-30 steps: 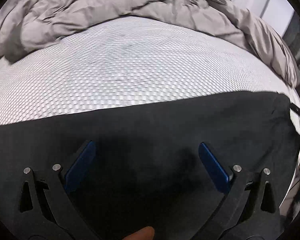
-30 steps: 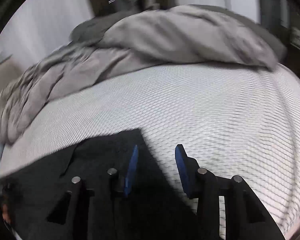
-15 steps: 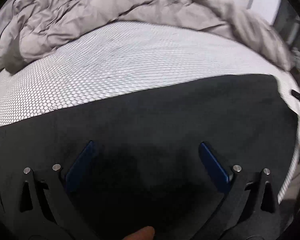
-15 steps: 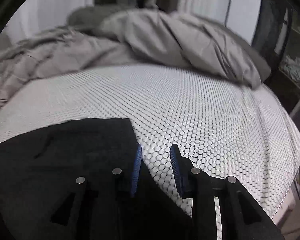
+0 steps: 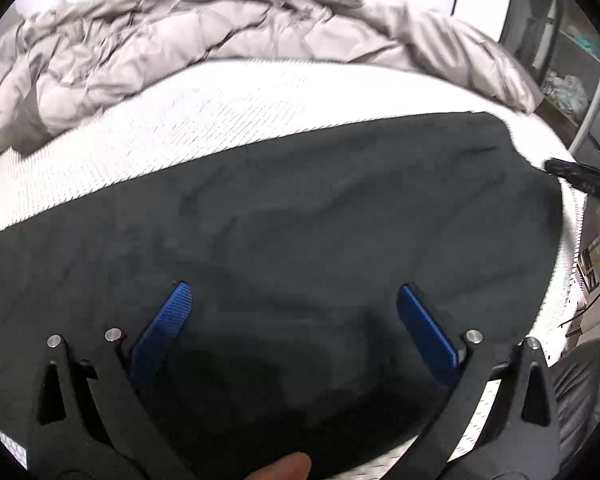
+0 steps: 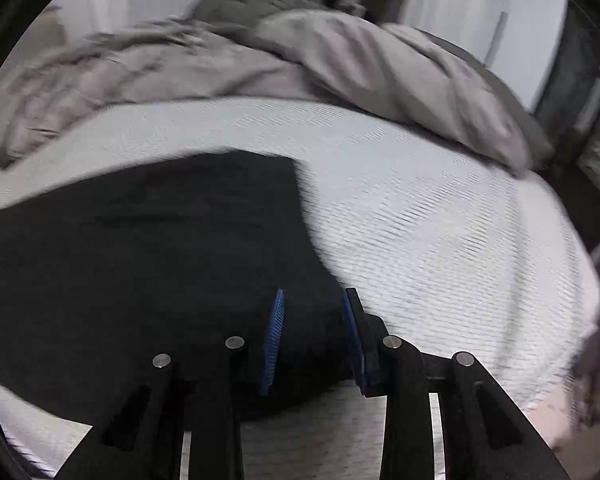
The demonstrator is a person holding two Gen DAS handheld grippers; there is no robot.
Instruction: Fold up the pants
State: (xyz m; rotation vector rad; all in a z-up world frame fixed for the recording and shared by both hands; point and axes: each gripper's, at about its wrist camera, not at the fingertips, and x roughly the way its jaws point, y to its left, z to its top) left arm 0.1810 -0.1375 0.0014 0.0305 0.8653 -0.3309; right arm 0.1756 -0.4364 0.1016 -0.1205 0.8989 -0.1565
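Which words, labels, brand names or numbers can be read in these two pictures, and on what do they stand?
None can be read.
The black pants, the white mattress and the grey duvet bear no visible text.
Small white patterned sticker on the left claw's frame: too small to read.

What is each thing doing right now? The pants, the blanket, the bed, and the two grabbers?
Pants: black, spread flat on the mattress, lightly wrinkled.
Blanket: grey, bunched up at the far side.
Mattress: white, bare where the pants don't cover it.
Left gripper: jaws wide open above the pants.
Right gripper: jaws narrow, over the pants' edge; grip unclear.
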